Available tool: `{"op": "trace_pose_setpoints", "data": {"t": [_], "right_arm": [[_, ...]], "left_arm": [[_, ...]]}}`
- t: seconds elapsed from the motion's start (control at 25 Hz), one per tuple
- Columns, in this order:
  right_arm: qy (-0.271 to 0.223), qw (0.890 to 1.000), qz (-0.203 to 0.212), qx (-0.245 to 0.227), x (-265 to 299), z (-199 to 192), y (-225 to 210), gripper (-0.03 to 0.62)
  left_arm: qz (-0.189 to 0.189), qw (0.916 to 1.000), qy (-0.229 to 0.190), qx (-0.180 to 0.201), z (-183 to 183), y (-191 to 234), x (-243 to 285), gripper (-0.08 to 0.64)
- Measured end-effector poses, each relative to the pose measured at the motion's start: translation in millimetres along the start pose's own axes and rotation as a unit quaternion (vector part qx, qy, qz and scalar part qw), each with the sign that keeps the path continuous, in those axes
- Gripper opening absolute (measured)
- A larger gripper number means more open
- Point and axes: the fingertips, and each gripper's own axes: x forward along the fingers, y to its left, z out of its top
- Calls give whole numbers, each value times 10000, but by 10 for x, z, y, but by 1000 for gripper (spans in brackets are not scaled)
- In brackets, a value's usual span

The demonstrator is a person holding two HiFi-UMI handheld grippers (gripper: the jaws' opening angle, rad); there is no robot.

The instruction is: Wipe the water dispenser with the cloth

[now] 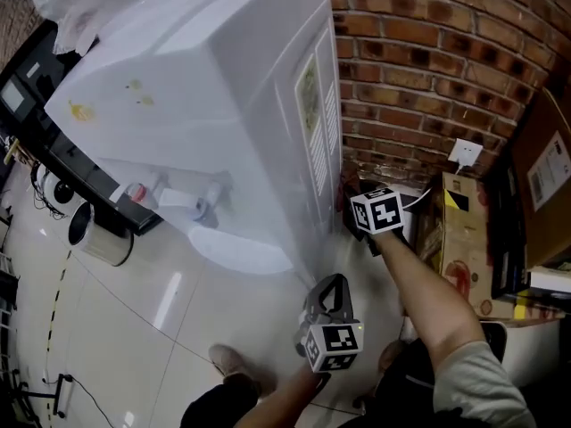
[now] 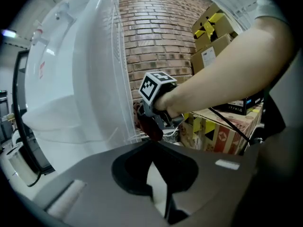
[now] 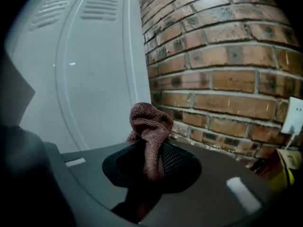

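The white water dispenser [image 1: 223,105] stands against the brick wall, its vented side panel [image 3: 85,65] filling the left of the right gripper view. My right gripper [image 1: 354,205] is low beside that side panel, close to the wall, and is shut on a reddish-brown cloth [image 3: 150,126] that bunches up out of the jaws. The left gripper view shows the same cloth [image 2: 149,126] under the right gripper's marker cube. My left gripper [image 1: 332,292] hangs in front of the dispenser's lower corner, its fingertips together and nothing between them.
Brick wall [image 1: 428,52] with a white socket [image 1: 465,154] behind the dispenser. Cardboard boxes [image 1: 464,230] crowd the right side. A metal cup [image 1: 100,233] and a black cabinet [image 1: 36,87] are at the left. Taps [image 1: 201,205] jut from the dispenser front.
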Motion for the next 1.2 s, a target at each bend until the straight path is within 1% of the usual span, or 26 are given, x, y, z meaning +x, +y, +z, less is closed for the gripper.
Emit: {"op": "trace_pose_setpoints", "data": {"t": [0.12, 0.28, 0.36, 0.44, 0.6, 0.8, 0.88, 1.04, 1.2], "right_arm": [[367, 9993, -25, 62, 186, -393, -35, 100], [876, 9960, 117, 141, 401, -845, -71, 101], [1106, 9937, 169, 71, 480, -995, -82, 103], [1212, 9924, 211, 68, 552, -1092, -76, 103], [1409, 9894, 256, 249, 684, -1292, -66, 104], [1783, 9815, 431, 549, 794, -1684, 2, 104], [1807, 9802, 478, 658, 798, -1735, 5, 104], [1654, 9837, 340, 613, 621, -1636, -85, 104], [1320, 9894, 191, 580, 238, -1421, -121, 104]], "left_arm": [[-41, 10000, 74, -40, -77, -16, 33, 0], [-67, 9998, 152, -149, -144, -38, 67, 0], [-86, 9996, 198, -193, -172, -57, 93, 0], [-126, 9994, 230, -207, -189, -87, 118, 0], [-210, 9991, 277, -226, -202, -142, 157, 0], [-295, 9986, 346, -273, -253, -186, 178, 0], [-305, 9985, 350, -276, -256, -183, 199, 0], [-337, 9984, 298, -334, -207, -170, 194, 0], [-413, 9984, 25, -383, 26, -159, 119, 0]]}}
